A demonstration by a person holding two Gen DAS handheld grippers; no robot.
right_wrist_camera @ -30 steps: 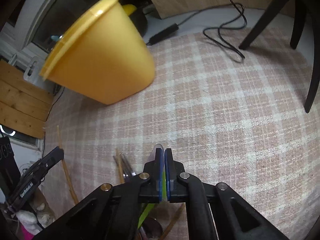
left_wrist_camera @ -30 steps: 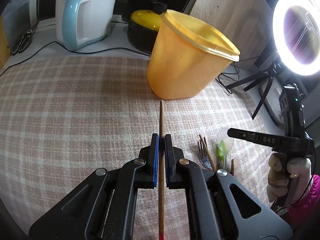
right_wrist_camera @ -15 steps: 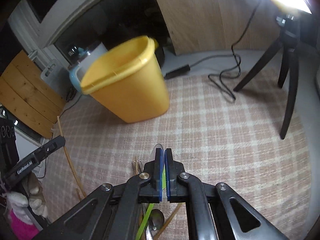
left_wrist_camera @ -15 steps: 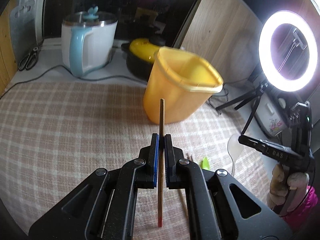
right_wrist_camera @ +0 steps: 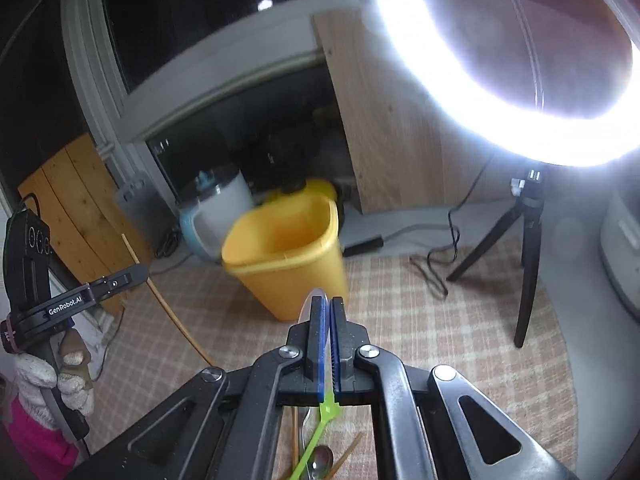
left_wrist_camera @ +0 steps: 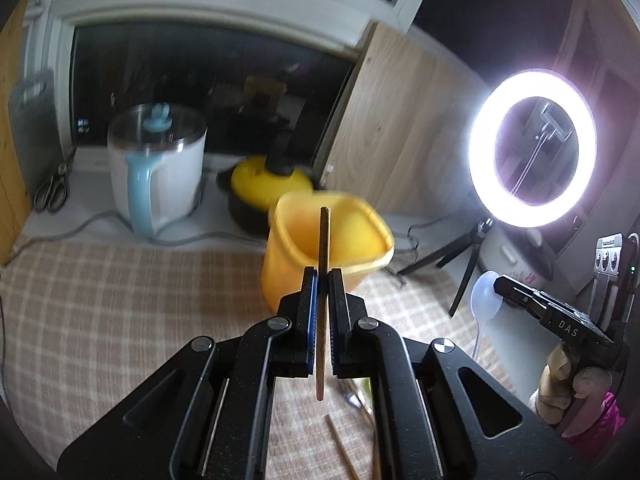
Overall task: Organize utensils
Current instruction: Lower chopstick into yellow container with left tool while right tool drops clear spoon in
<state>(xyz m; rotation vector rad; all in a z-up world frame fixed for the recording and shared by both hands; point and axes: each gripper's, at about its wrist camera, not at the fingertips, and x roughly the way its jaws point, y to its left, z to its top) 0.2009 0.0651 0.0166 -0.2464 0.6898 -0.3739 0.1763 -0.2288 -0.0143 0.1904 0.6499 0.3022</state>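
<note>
Left wrist view: a wooden chopstick is clamped upright in the left gripper, its tip before the yellow container. Only the right wrist view shows the spoon's green handle pinched below the right gripper.

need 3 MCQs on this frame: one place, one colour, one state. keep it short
1. Where is the yellow bin?
A. on the checked cloth
B. on the windowsill
C. in the right claw

2. What colour is the kettle handle?
A. red
B. light blue
C. black

3. What state is the left claw in?
A. open, empty
B. shut on a fork
C. shut on the wooden chopstick

Key: 1 A, it stands on the cloth; 2 B, the handle shows pale blue; 3 C, the stick is pinched between the jaws.
</note>
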